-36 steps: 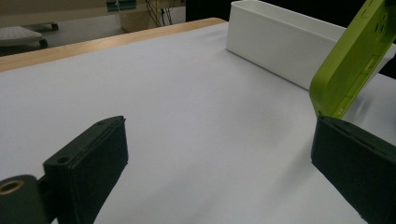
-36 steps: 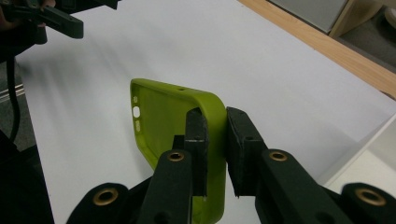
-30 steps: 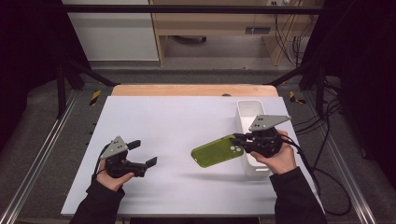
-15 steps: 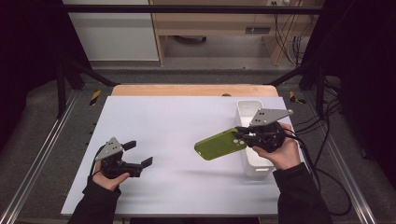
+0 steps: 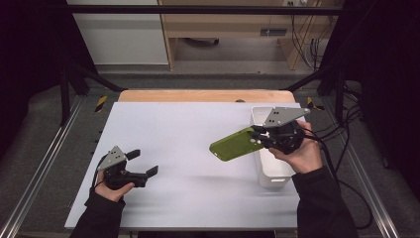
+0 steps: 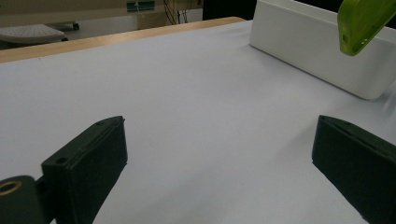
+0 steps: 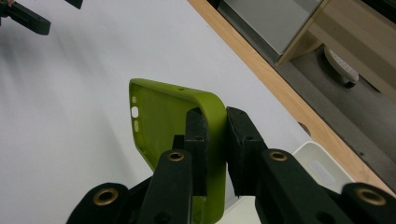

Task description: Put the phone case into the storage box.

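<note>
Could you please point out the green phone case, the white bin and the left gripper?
Green rubbery phone case [image 5: 235,144], high view, middle of its back.
White rectangular plastic bin [image 5: 273,171], high view, bare floor.
Left gripper [image 5: 143,162], high view, between its fingertips.

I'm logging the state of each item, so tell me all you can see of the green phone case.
The green phone case is a glossy, soft-looking lime shell with rounded corners and small cutouts along one side wall. It is empty and held off the table, tilted, beside the white bin. The right gripper pinches one side wall between its jaws; nothing else touches it.
</note>
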